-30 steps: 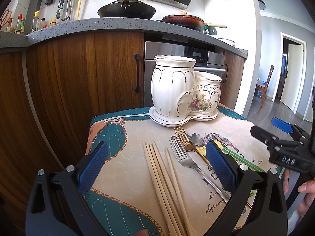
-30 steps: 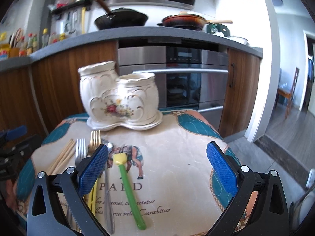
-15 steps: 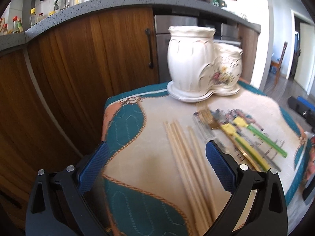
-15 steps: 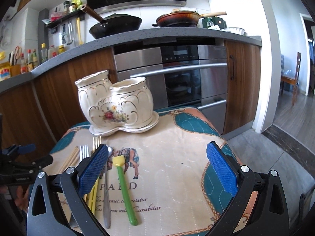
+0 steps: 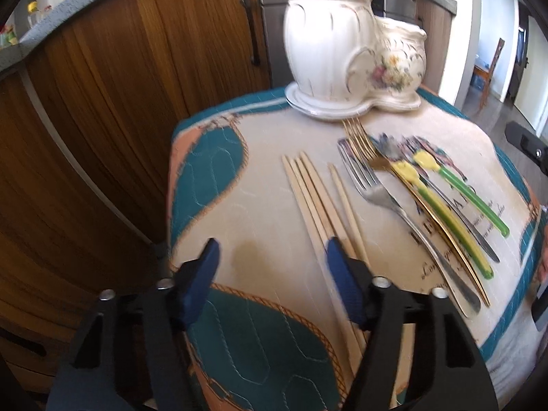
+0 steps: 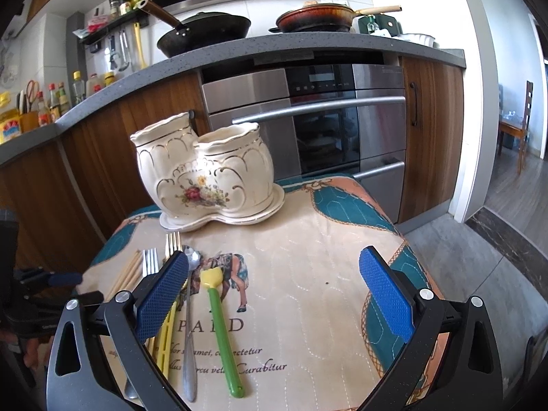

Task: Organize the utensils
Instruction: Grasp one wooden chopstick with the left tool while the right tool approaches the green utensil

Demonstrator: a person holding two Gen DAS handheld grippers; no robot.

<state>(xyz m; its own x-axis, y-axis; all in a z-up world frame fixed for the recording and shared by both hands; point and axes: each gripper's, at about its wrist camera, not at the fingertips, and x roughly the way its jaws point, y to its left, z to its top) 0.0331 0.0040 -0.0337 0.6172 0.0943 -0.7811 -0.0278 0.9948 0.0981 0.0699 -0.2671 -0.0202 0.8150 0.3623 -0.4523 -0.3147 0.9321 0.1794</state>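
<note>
A white ceramic double-pot utensil holder point(image 5: 346, 44) point(image 6: 205, 174) stands on its saucer at the far side of a small cloth-covered table point(image 5: 260, 178). Several wooden chopsticks point(image 5: 318, 202) lie on the cloth, with a silver fork point(image 5: 380, 198), a gold fork point(image 5: 359, 137), a spoon point(image 6: 190, 308), a yellow-handled utensil point(image 5: 441, 212) and a green-handled utensil point(image 5: 462, 188) point(image 6: 222, 335) to their right. My left gripper point(image 5: 270, 267) is open, low over the near ends of the chopsticks, its right finger above them. My right gripper point(image 6: 274, 298) is open and empty above the cloth, right of the utensils.
Wooden cabinets point(image 5: 137, 68) and a steel oven point(image 6: 308, 116) stand behind the table. A grey counter point(image 6: 239, 48) carries pans and bottles. The floor point(image 6: 479, 257) drops off to the right of the table.
My left gripper has dropped and moved forward toward the chopsticks, and its jaws have narrowed. My right gripper has risen slightly and drifted back.
</note>
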